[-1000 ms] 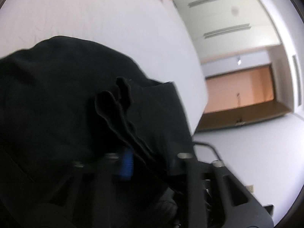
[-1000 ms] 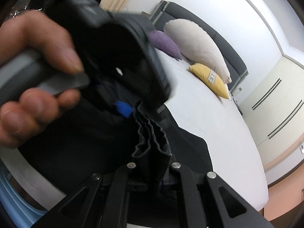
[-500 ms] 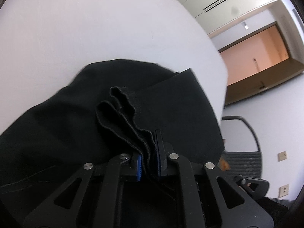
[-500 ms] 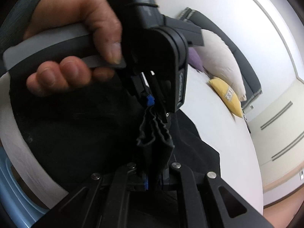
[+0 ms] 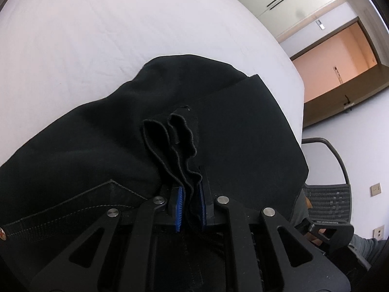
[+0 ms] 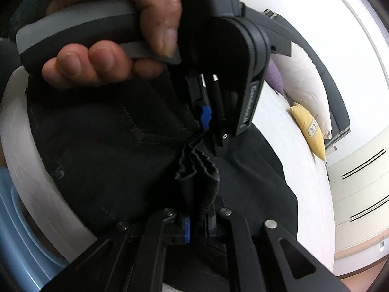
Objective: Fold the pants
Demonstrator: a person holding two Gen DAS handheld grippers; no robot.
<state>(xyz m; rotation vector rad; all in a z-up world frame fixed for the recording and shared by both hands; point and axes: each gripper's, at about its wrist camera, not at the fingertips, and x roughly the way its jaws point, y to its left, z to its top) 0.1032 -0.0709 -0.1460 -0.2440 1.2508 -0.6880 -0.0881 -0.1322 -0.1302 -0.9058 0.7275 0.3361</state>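
Note:
Black pants (image 5: pixel 218 126) lie bunched on a white bed (image 5: pixel 121 24). My left gripper (image 5: pixel 189 206) is shut on a pleated edge of the pants, with blue pads either side of the cloth. My right gripper (image 6: pixel 197 221) is shut on the same bunched edge of the pants (image 6: pixel 102 146). In the right wrist view the left gripper (image 6: pixel 214 131) shows close ahead, held by a hand (image 6: pixel 109 24), with its fingers on the other end of the same pleated strip. A pocket seam shows at the left.
A white pillow (image 6: pixel 308 80), a yellow cushion (image 6: pixel 308 126) and a purple cushion (image 6: pixel 274 77) lie at the head of the bed. A mesh chair (image 5: pixel 328 194) stands beside the bed. A wooden door (image 5: pixel 340 56) is beyond. A blue rim (image 6: pixel 14 219) shows at lower left.
Both grippers have stayed shut on the bunched edge. The left gripper has swung round and lowered towards the bed, and now sits closer to the right gripper.

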